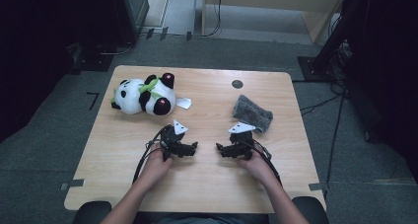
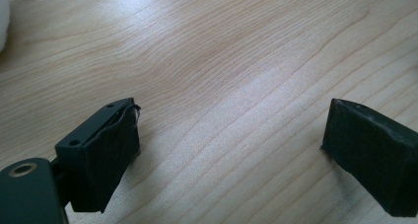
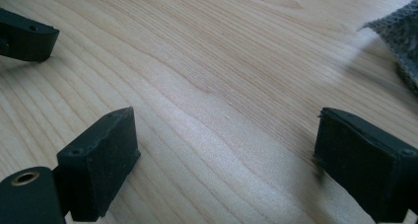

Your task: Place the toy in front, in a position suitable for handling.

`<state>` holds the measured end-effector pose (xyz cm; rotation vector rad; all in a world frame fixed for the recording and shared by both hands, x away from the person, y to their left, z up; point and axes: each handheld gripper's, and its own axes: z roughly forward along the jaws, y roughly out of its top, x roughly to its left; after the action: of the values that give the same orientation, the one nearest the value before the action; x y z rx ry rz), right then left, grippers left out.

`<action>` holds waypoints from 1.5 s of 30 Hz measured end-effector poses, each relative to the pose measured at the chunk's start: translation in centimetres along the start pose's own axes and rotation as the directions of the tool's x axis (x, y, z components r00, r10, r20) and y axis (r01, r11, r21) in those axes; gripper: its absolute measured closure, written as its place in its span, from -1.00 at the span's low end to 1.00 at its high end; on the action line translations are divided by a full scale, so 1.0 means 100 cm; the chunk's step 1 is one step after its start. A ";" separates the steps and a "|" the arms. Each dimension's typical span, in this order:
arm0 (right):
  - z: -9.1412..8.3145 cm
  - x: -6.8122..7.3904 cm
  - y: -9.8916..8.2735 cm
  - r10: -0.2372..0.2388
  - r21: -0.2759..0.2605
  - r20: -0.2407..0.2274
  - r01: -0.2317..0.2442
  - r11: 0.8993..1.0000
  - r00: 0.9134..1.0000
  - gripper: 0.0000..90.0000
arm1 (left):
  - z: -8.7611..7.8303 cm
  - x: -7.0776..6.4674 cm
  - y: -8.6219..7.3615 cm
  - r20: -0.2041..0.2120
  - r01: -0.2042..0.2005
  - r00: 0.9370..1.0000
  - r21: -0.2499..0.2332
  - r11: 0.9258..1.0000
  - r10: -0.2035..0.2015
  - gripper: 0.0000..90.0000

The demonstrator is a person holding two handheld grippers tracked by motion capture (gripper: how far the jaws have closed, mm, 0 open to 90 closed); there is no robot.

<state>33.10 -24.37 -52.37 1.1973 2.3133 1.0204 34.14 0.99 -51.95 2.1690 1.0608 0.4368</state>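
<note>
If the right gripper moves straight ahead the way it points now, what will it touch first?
Probably the left gripper. From above, the right gripper points left across the wooden table, jaws open, straight at it. Its own view shows bare wood ahead and a black jaw tip at upper left. The grey cloth lies off to the side.

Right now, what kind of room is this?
Probably a lab or recording workroom: a wooden table on grey carpet, cables trailing over the floor, dark equipment stands, plus a panda plush toy and grey cloth.
</note>
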 end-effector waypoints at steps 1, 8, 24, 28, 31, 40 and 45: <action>0.000 0.000 0.000 0.000 0.000 0.000 0.000 1.000 1.000 -0.79 | 0.000 0.000 0.000 0.000 0.000 1.000 0.000 1.000 0.000 -0.85; -0.001 0.001 -0.001 0.008 0.000 0.009 -0.008 1.000 1.000 -0.80 | 0.000 0.000 0.000 -0.004 0.001 1.000 0.001 1.000 -0.001 -0.85; -0.001 0.001 -0.001 0.008 0.001 0.010 -0.008 1.000 1.000 -0.80 | 0.000 0.000 0.000 0.010 -0.011 1.000 0.000 1.000 0.011 -0.85; -0.001 0.001 -0.001 0.010 0.000 0.009 -0.010 1.000 1.000 -0.80 | 0.000 0.000 0.000 0.009 -0.010 1.000 0.000 1.000 0.010 -0.85; -0.001 0.001 -0.001 0.011 -0.001 0.009 -0.011 1.000 1.000 -0.80 | 0.001 0.000 0.001 0.009 -0.009 1.000 -0.001 1.000 0.009 -0.85; -0.001 0.001 -0.001 0.010 0.000 0.009 -0.010 1.000 1.000 -0.80 | -0.002 0.004 0.003 0.042 -0.050 0.998 0.040 0.998 0.048 -0.84; -0.001 0.001 -0.001 0.011 -0.001 0.009 -0.011 1.000 1.000 -0.80 | -0.005 0.010 0.006 0.050 -0.034 0.998 0.048 0.998 0.031 -0.70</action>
<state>32.95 -24.35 -52.37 1.2128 2.3014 1.0174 34.78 1.70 -51.15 2.2317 1.0201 0.3734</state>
